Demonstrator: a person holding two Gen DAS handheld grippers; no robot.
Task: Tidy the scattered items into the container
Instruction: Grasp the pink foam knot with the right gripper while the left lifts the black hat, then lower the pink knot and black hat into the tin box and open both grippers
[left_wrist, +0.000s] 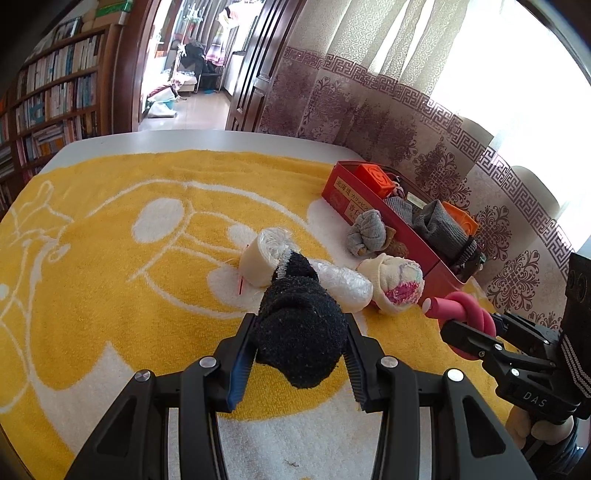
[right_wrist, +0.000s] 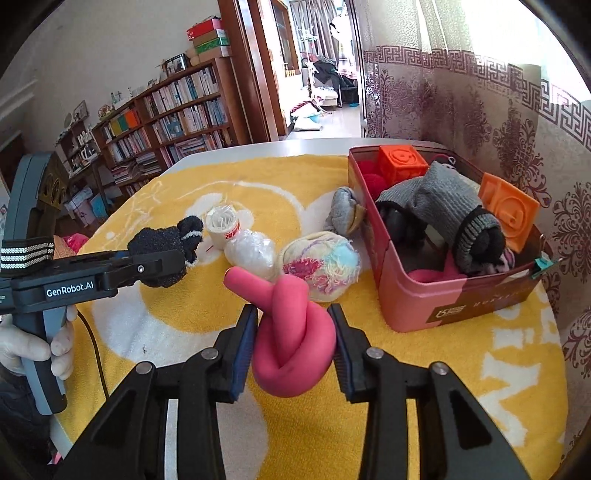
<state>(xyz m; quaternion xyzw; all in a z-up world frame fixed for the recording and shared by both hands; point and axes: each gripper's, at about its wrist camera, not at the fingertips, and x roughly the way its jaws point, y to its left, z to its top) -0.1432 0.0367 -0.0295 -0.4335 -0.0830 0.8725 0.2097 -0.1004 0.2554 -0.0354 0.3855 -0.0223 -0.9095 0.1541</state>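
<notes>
Left gripper (left_wrist: 301, 354), level above the yellow towel (left_wrist: 110, 295), clamped a fuzzy black sock bundle (left_wrist: 301, 328); right gripper (right_wrist: 293, 347), alongside, clamped a knotted pink foam tube (right_wrist: 291, 332).

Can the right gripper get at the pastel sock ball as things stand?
Probably not yet: the right gripper is shut on the pink knotted tube. The pastel sock ball lies uncovered just ahead, beside the red box.

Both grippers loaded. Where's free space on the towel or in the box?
Free: the yellow towel left of the tape roll, out to the table's far edge. In the red box, only a small near-corner gap beside the grey sock. Crowded: the strip by the box, with the pastel sock ball and plastic-wrapped bundle.
</notes>
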